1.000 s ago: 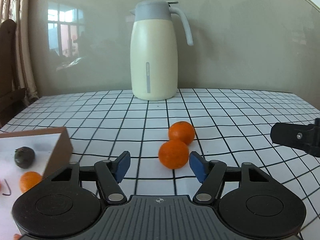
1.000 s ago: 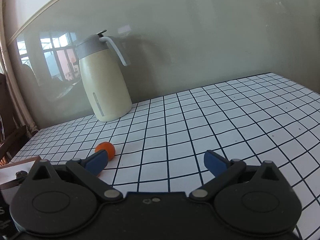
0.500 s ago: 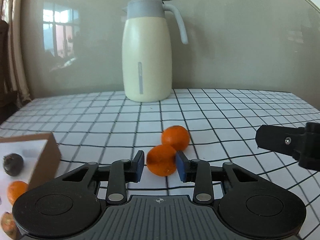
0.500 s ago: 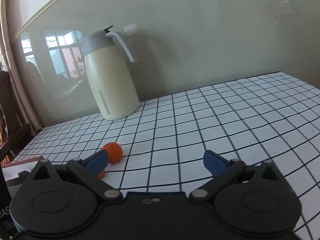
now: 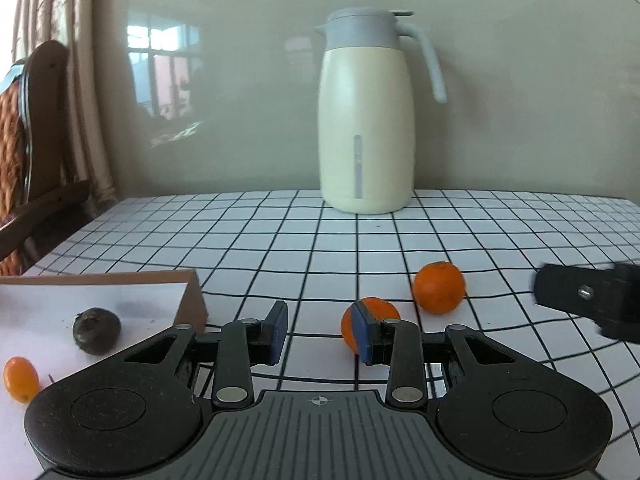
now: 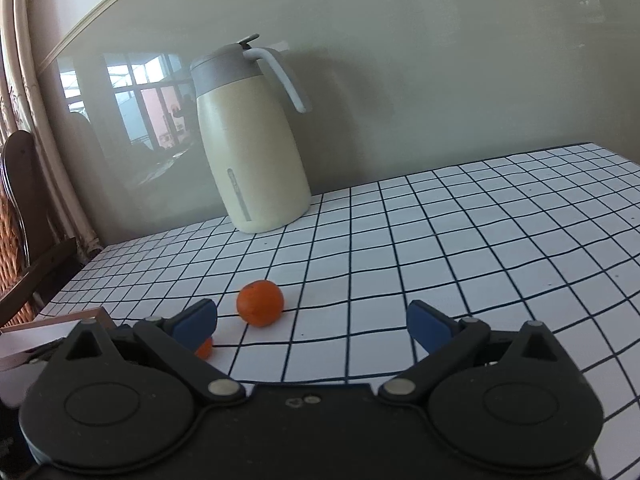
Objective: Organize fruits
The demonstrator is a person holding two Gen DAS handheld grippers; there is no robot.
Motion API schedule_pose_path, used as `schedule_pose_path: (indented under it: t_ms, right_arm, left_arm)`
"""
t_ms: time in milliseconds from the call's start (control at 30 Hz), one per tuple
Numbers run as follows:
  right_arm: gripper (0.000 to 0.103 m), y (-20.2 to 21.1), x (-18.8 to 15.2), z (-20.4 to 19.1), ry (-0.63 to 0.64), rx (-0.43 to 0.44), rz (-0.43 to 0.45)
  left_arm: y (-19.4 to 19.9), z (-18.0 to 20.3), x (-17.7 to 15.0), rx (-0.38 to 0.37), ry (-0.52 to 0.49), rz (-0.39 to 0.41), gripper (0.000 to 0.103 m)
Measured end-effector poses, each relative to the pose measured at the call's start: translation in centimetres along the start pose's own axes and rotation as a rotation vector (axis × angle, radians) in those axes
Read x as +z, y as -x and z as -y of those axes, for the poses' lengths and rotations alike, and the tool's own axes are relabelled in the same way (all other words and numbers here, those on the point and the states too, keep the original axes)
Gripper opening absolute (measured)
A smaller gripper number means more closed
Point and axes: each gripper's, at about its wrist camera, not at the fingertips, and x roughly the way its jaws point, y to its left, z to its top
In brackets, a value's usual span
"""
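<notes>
The nearer mandarin lay just behind the right finger of the left gripper, whose narrowly parted fingers held nothing.

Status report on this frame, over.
Left gripper narrow, gap empty; near orange behind its right finger, ungripped. Right gripper wide open, empty. Far orange loose on tablecloth. Nothing blocking.
</notes>
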Motion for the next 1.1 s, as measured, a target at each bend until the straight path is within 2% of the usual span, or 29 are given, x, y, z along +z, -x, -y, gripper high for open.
schedule_pose_path:
  t_ms: [200,267,333,533,667,867,1000,1100]
  right_arm:
    - [0.095,0.0,0.4,0.0,-0.023,0.001,0.018]
    - [0.095,0.0,0.5,0.1,-0.020,0.000,0.022]
    - [0.095,0.0,0.5,0.2,-0.016,-0.004,0.024]
    - [0.095,0.0,0.5,0.8,-0.036,-0.009,0.016]
    - [0.095,0.0,0.4,0.7,-0.031,-0.008,0.017]
    - [0.095,-0.7,0.4,0.6,-0.030,-0.009,0.001]
    - [0.094,-1.4,0.1,0.1,-0.026,0.004,-0.018]
    - [0.094,-1.7,0.0,-0.4,-0.022,0.014,-0.022]
  left_arm:
    - [0.3,1.7,0.0,-0.118,-0.049,0.003,0.036]
    - [0.1,2.5,0.0,-0.140,-0.066,-0.003,0.041]
    - [-0.4,3.0,0.0,-0.171,-0.061,-0.024,0.041]
    - [-1.0,3.8,0.1,-0.184,-0.051,-0.039,0.041]
    - [-1.5,3.2,0.1,-0.222,0.005,-0.069,0.040]
    - [-0.5,2.7,0.1,-0.149,-0.025,0.000,0.020]
    - [-1.0,0.7,0.5,-0.060,0.003,-0.001,0.019]
    - [-2.3,-1.1,0.4,0.049,0.033,-0.064,0.019]
